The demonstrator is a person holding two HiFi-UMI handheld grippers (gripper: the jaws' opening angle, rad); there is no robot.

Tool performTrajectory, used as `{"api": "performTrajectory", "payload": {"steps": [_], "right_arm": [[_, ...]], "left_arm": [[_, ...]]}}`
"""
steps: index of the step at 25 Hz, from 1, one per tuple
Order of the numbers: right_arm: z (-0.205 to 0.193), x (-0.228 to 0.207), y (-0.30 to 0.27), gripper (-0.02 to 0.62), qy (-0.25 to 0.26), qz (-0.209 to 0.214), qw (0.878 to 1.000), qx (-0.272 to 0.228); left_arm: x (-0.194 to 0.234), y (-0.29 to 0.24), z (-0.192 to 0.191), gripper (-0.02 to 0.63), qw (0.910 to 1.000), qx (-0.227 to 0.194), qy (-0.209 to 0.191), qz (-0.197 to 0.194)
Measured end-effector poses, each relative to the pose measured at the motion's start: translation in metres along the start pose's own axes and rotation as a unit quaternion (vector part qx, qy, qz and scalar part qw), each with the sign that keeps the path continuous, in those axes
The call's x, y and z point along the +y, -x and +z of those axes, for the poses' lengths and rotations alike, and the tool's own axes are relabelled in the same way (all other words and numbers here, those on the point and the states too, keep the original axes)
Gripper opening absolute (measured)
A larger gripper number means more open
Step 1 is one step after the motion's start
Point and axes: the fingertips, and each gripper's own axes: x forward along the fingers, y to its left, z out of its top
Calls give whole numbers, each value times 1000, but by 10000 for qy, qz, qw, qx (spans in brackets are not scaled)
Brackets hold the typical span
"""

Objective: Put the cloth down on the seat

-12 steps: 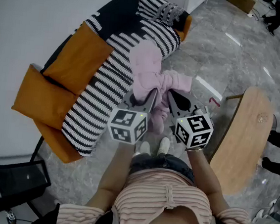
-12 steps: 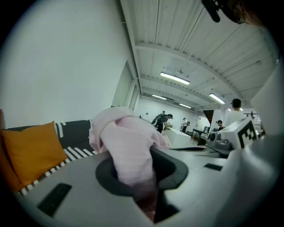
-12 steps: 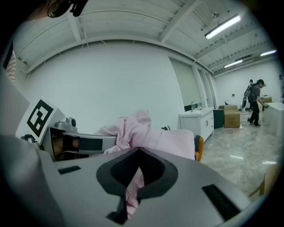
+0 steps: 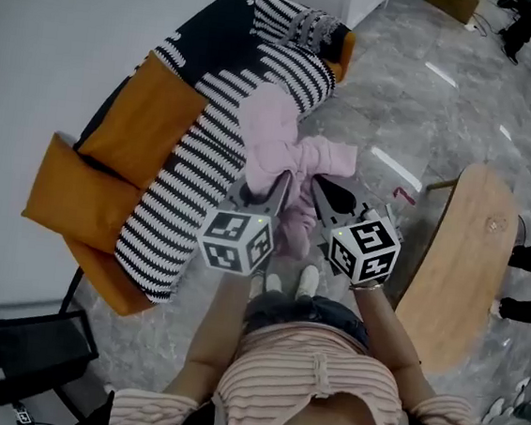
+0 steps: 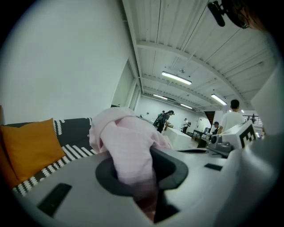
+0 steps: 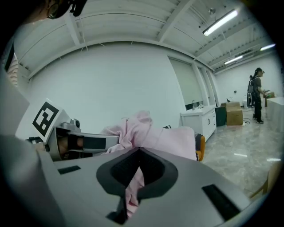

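While the carry was under way, the head view showed the left gripper [image 4: 281, 182], the right gripper [image 4: 317, 186] and the pink cloth [image 4: 276, 131] all shifted slightly left and farther out than half a second before, toward the striped sofa seat [image 4: 200, 158]. The cloth hung bunched from both grippers. Its far part lay over the seat's right edge, though contact could not be told, and its near tail hung above the floor.

Left gripper view: the jaws were clamped on a thick fold of the cloth. The orange cushion [image 5: 31, 146] lay far left.

Right gripper view: the jaws pinched a thinner fold, with the left gripper just beside at the left.

Judgement: the approach was nearly done but nothing had been released. The cloth probably needed to go further left to land on the seat and not slide off its edge.
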Motion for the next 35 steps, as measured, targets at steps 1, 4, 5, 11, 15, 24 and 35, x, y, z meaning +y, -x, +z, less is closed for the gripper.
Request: {"api": "performTrajectory", "payload": {"steps": [1,4,5,11,15,24,35], "right_arm": [[0,-3,2,8,-16,36,10000,-9],[1,-14,13,9,-28,102,9999,-52],[3,-18,18,9,-38,109,9999,-82],[11,-46,35,9,-158,28,9995,-281],[15,-54,41,9,-224,-33,9993,-312],[24,-72,41,8,-378,-126,9982,-449],[30,-102,-16,9,-403,-198,9986,-269]], "left_arm": [[-2,-3,0,97,10000,1,4,14],[-9,-12,0,97,10000,6,14,58],[-12,-15,0,97,10000,6,13,76],[-21,-28,7,97,9998,-54,-58,182],[-22,-30,7,97,9997,-7,-126,219],[-17,-43,13,97,9996,41,-124,236],[25,-94,28,97,9997,124,-113,195]]}}
